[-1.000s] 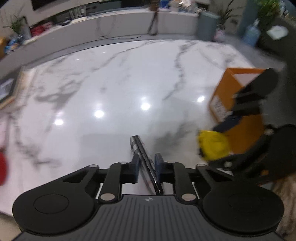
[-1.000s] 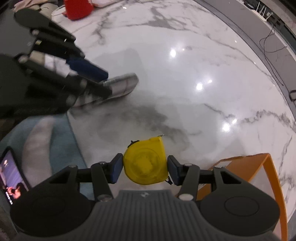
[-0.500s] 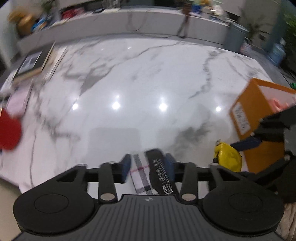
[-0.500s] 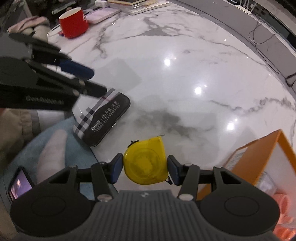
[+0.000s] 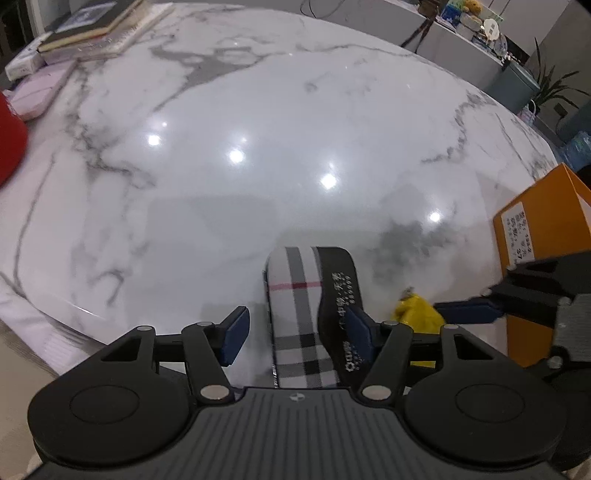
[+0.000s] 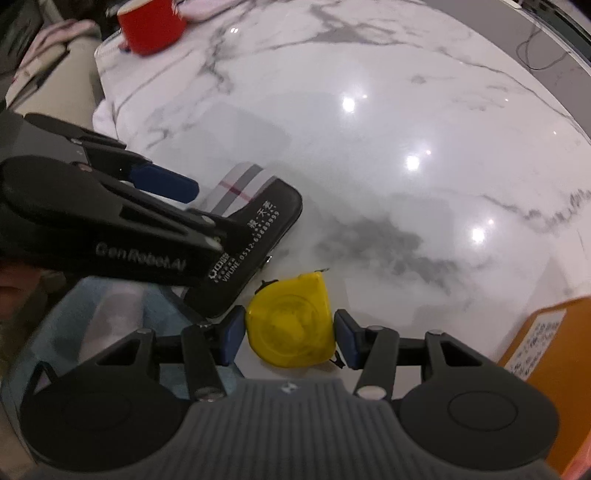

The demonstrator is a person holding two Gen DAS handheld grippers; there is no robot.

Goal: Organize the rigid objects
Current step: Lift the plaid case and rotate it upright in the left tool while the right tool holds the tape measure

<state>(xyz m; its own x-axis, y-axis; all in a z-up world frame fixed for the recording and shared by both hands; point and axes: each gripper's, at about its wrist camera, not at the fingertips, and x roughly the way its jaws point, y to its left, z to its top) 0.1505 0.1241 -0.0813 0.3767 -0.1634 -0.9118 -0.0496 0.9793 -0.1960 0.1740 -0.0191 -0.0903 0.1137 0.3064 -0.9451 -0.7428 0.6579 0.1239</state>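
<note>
A plaid and black glasses case (image 5: 310, 314) lies flat on the marble table (image 5: 258, 129), between the fingers of my left gripper (image 5: 295, 328), which is open around it. The case also shows in the right wrist view (image 6: 255, 229), with the left gripper (image 6: 110, 221) over it. My right gripper (image 6: 290, 334) is shut on a yellow tape measure (image 6: 291, 325), low over the table's near edge. The tape measure shows in the left wrist view (image 5: 415, 308) to the right of the case.
An orange box (image 5: 543, 236) stands at the right; it also shows in the right wrist view (image 6: 546, 343). A red cup (image 6: 151, 22) and books (image 5: 88, 29) sit at the far left. A blue cloth (image 6: 110, 314) lies below the table edge.
My left gripper has let go of the glasses case and opened wide; the case now lies flat on the table. My right gripper has kept hold of the tape measure.
</note>
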